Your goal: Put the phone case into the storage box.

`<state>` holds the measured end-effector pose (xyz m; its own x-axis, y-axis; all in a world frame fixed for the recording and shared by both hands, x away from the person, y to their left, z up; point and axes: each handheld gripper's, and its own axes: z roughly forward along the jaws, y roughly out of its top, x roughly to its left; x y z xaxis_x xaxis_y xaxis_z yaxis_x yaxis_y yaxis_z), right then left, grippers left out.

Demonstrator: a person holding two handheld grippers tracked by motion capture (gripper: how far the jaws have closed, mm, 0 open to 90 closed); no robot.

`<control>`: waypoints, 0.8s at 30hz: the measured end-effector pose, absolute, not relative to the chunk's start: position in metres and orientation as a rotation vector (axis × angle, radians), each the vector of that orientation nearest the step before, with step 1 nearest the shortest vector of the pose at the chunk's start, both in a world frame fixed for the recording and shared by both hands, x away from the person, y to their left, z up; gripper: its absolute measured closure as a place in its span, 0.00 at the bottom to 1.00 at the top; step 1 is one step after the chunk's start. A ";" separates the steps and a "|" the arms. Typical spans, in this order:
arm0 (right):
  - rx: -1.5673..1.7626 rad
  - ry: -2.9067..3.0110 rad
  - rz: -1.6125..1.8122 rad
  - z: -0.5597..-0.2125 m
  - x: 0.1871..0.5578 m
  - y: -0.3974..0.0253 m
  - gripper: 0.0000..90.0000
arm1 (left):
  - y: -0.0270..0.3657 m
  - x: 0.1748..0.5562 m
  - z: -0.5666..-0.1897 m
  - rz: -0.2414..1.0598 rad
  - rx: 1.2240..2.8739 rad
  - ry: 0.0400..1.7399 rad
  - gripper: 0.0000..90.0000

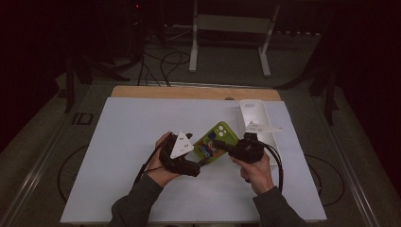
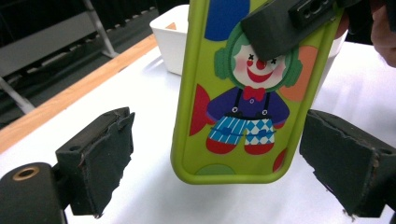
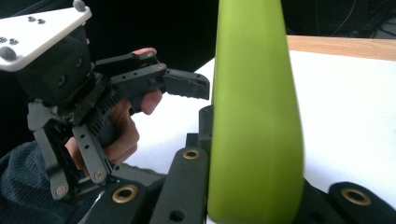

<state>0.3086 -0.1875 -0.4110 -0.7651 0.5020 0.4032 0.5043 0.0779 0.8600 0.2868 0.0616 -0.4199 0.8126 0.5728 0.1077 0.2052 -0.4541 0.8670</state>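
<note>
Your left gripper (image 1: 201, 163) has its jaws spread wide, angled toward your right gripper (image 1: 218, 144), whose jaws seem clamped; both forearms come in low, hands close together.

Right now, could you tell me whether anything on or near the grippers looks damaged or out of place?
Yes: the left gripper's black pads look torn and ragged along their edges. The green phone case, clamped by the right gripper, hangs between the open jaws. Nothing looks spilled.

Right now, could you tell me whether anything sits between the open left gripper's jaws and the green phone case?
Nothing visible does. The phone case, held by the right gripper, hangs in the gap of the left gripper over bare table.
</note>
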 end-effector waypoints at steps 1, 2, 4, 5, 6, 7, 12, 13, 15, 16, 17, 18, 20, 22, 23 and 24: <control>-1.074 -2.307 -1.839 -0.411 0.308 -0.188 0.98 | 0.062 0.287 -0.420 0.473 2.037 0.578 0.11; -1.070 -2.310 -1.837 -0.411 0.308 -0.188 0.98 | 0.063 0.288 -0.420 0.469 2.038 0.579 0.11; -1.065 -2.315 -1.835 -0.411 0.308 -0.189 0.98 | 0.064 0.288 -0.420 0.462 2.039 0.583 0.11; -1.060 -2.315 -1.835 -0.410 0.308 -0.189 0.98 | 0.065 0.289 -0.419 0.462 2.037 0.586 0.12; -1.057 -2.314 -1.836 -0.410 0.308 -0.189 0.98 | 0.065 0.289 -0.419 0.457 2.035 0.588 0.12; -1.052 -2.320 -1.837 -0.410 0.308 -0.189 0.98 | 0.066 0.289 -0.419 0.453 2.035 0.592 0.13; -1.031 -2.333 -1.844 -0.408 0.305 -0.191 0.98 | 0.069 0.291 -0.418 0.422 2.023 0.602 0.16; -1.028 -2.338 -1.844 -0.408 0.305 -0.191 0.98 | 0.070 0.292 -0.418 0.416 2.019 0.603 0.16; -1.023 -2.342 -1.845 -0.408 0.304 -0.191 0.98 | 0.071 0.292 -0.418 0.418 2.010 0.606 0.17; -1.020 -2.340 -1.846 -0.407 0.304 -0.192 0.98 | 0.072 0.292 -0.418 0.403 2.004 0.609 0.17; -1.014 -2.339 -1.851 -0.407 0.304 -0.192 0.98 | 0.072 0.293 -0.417 0.397 2.000 0.610 0.17; -1.007 -2.344 -1.851 -0.407 0.304 -0.192 0.98 | 0.073 0.293 -0.417 0.394 1.998 0.612 0.17; -0.993 -2.344 -1.855 -0.406 0.303 -0.192 0.98 | 0.074 0.294 -0.417 0.375 1.990 0.612 0.17; -0.979 -2.348 -1.852 -0.406 0.302 -0.192 0.98 | 0.075 0.294 -0.417 0.355 1.985 0.609 0.17; -0.970 -2.349 -1.851 -0.405 0.301 -0.192 0.98 | 0.076 0.295 -0.416 0.354 1.984 0.608 0.17; -0.961 -2.352 -1.851 -0.405 0.300 -0.192 0.98 | 0.076 0.295 -0.417 0.347 1.982 0.605 0.17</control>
<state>0.3005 -0.1916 -0.4050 -0.8132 0.4586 0.3584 0.4561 0.1196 0.8819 0.2948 0.0765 -0.4165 0.8340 0.5515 -0.0138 0.2667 -0.3812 0.8852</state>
